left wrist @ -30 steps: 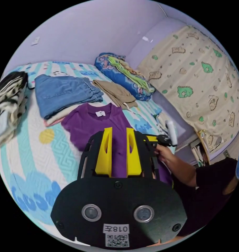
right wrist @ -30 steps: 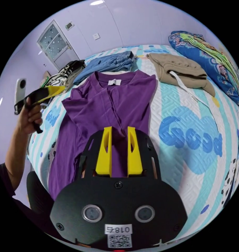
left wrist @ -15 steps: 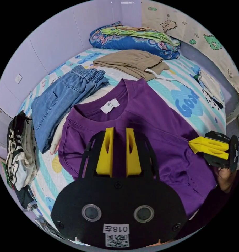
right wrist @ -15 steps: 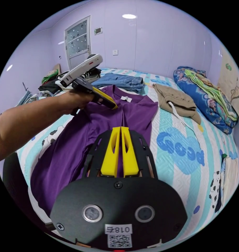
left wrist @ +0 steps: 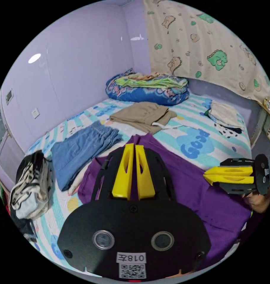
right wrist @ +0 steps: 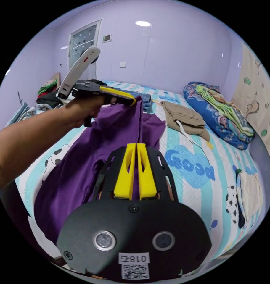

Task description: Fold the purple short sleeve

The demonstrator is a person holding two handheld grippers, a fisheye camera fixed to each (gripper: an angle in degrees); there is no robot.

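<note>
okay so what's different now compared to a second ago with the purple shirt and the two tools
Both tools closed on the purple shirt. The left tool pinched its collar end and raised it off the bed; the right tool, open a second ago, clamped a fold lower down. The shirt went from lying flat to hanging between them. The jeans, tan shorts and blue bedding stayed put.

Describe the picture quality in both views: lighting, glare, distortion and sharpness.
Left gripper view: even indoor light, a ceiling-lamp glare spot on the wall, strong fisheye bending at the rim, and the purple shirt is sharp. Right gripper view: similar soft light, a glare patch on the wall, the arm stretched by distortion, no clear motion blur.
</note>
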